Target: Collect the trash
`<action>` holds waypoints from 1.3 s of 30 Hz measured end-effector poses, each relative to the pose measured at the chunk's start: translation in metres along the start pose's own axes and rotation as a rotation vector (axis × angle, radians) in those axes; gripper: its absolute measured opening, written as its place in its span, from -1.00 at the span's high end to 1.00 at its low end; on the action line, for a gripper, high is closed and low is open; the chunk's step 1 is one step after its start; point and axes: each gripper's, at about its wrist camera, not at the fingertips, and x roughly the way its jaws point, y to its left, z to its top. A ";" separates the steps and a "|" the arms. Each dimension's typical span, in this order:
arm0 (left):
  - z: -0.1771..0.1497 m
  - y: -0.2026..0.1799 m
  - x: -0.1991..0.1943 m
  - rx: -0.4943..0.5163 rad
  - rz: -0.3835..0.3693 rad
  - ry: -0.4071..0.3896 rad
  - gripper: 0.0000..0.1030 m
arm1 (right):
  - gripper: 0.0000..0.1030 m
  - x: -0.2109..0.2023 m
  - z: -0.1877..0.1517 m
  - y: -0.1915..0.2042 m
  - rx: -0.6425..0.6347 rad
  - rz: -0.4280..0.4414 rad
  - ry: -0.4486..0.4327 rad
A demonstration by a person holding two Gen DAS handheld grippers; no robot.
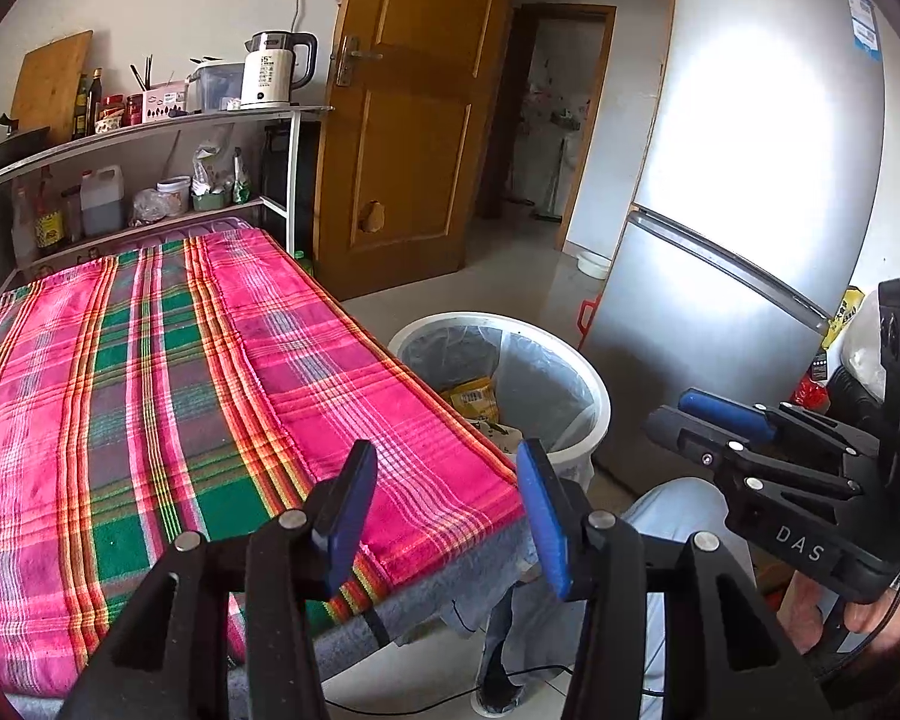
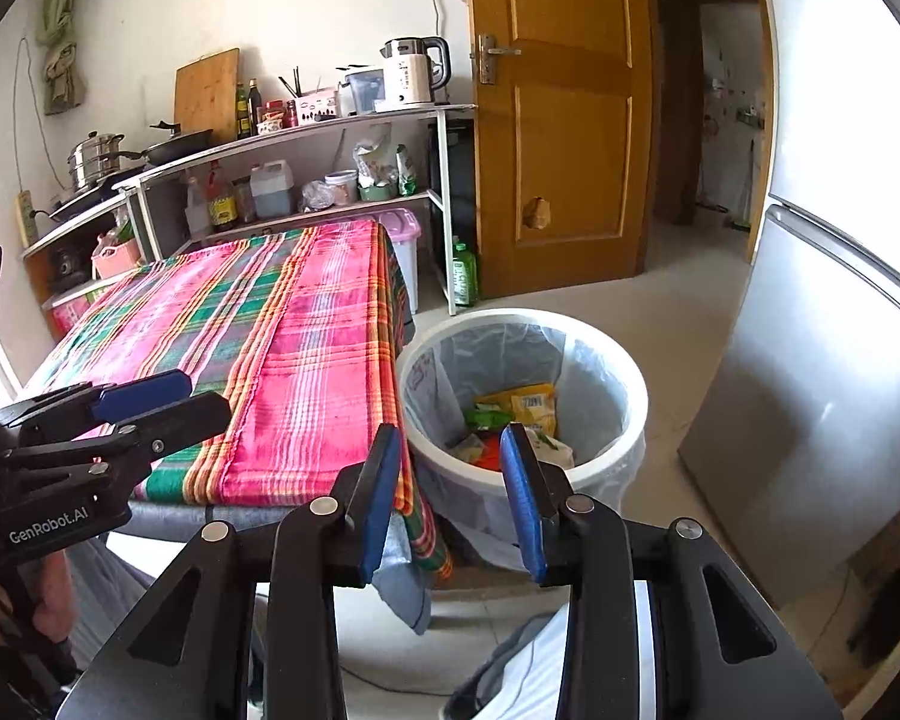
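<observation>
A white trash bin (image 2: 624,384) lined with a clear bag stands on the floor beside the table's right edge; inside lie a yellow wrapper (image 2: 525,405), green and red scraps. The same bin (image 1: 591,378) shows in the left wrist view with the yellow wrapper (image 1: 474,396) in it. My left gripper (image 1: 447,510) hangs open over the table's near right corner, nothing between its blue pads. My right gripper (image 2: 453,498) stands open in front of the bin, empty too. Each gripper appears in the other's view: the right gripper (image 1: 684,414) at the right, the left gripper (image 2: 186,399) at the left.
The table carries a pink and green plaid cloth (image 1: 210,396). A metal shelf (image 1: 150,132) with a kettle, bottles and jars stands behind it. A wooden door (image 1: 414,120) and a silver fridge (image 1: 750,210) flank the bin. A person's legs (image 1: 672,516) are below.
</observation>
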 end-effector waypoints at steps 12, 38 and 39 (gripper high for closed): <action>-0.004 -0.001 -0.003 0.004 0.024 -0.017 0.03 | 0.29 0.001 -0.002 0.001 0.008 0.005 -0.002; -0.007 -0.001 -0.007 0.002 0.039 -0.021 0.02 | 0.28 0.000 0.000 0.004 -0.001 0.010 -0.001; -0.007 -0.001 -0.007 0.001 0.040 -0.021 0.02 | 0.28 0.000 0.000 0.004 -0.001 0.010 -0.001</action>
